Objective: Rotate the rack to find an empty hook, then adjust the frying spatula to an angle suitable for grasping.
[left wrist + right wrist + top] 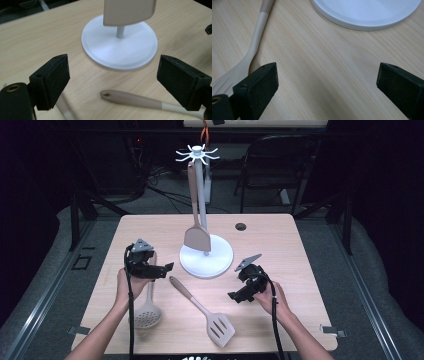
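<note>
Solid turner (196, 239) hangs on the white rack (206, 256); slotted spatula (204, 310) and skimmer (148, 312) lie flat on the desk (280, 245), likely next to hang. Left claw (167, 268) is low, angled toward the spatula handle (130, 98), jaws spread and empty. Right claw (234, 296) is near the desk, spread, empty, beside the rack base (367, 12).

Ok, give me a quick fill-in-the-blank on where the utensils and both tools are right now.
1. The solid spatula hangs from the white ____.
2. The slotted spatula lies flat on the ____.
3. The left tool is above the handle of the ____ spoon.
4. The right tool has its jaws ____, with nothing between them.

Missing words: stand; table; perforated; open
</note>
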`<state>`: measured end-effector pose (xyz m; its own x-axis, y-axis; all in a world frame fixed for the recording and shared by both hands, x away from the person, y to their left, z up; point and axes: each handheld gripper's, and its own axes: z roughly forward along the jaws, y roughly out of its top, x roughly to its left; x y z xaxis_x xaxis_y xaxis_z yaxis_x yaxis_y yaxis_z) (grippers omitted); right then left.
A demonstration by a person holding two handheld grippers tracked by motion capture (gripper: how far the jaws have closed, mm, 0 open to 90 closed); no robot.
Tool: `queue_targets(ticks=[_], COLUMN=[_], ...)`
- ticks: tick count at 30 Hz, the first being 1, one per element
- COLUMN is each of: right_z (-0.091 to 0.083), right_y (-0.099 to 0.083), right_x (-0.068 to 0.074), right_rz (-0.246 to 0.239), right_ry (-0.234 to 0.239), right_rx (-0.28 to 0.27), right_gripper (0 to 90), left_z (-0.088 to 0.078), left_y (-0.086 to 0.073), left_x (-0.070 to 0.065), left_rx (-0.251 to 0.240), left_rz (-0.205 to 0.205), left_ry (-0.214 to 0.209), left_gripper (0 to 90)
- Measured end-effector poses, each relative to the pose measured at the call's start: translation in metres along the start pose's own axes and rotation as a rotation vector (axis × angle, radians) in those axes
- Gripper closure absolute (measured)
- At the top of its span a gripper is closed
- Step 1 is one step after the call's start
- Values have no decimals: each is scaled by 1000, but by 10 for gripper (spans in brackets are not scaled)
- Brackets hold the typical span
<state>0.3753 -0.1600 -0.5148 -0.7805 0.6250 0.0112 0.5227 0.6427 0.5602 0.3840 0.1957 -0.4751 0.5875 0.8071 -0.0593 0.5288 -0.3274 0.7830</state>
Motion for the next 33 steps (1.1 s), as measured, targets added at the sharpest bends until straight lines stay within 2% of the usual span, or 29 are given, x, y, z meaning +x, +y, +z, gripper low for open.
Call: queue_targets(ticks=[3, 5, 9, 10, 12, 15, 21, 22, 24, 26, 28, 31, 33], right_z=[1, 2, 3, 4, 5, 5, 7, 8, 9, 8, 5, 0, -4], right_y=[0, 0, 0, -1, -1, 0, 0, -1, -1, -1, 0, 0, -2], right_x=[1, 2, 2, 3, 3, 3, 5, 6, 7, 7, 9, 12, 14], right_rz=[-1, 2, -9, 6, 11, -1, 12, 31, 27, 32, 31, 32, 55], right_ry=[5, 12, 7, 15, 20, 27, 32, 18, -20, -13, -34, -37, -24], right_rx=[3, 7, 35, 18, 17, 25, 19, 20, 45, 33, 31, 10, -14], right_gripper=[28, 18, 8, 4, 0, 0, 0, 12, 58, 85, 147, 261, 350], left_z=[6, 8, 9, 8, 9, 9, 11, 11, 13, 13, 13, 11, 9], left_y=[-10, -14, -21, -22, -26, -31, -36, -36, -37, -38, -38, -38, -39], left_x=[-2, -2, -2, -1, 0, 3, 5, 5, 4, 4, 3, 4, 5], left_rx=[49, 62, 64, 64, 62, 66, 83, 84, 90, 95, 88, 86, 84], left_rz=[19, 14, 10, 4, -13, -35, -47, -47, -43, -40, -42, -49, -57], left_ry=[21, 24, 28, 28, 29, 34, 31, 31, 37, 31, 39, 29, 22], left_gripper=[90, 61, 45, 39, 29, 7, 2, 2, 1, 1, 1, 1, 1])
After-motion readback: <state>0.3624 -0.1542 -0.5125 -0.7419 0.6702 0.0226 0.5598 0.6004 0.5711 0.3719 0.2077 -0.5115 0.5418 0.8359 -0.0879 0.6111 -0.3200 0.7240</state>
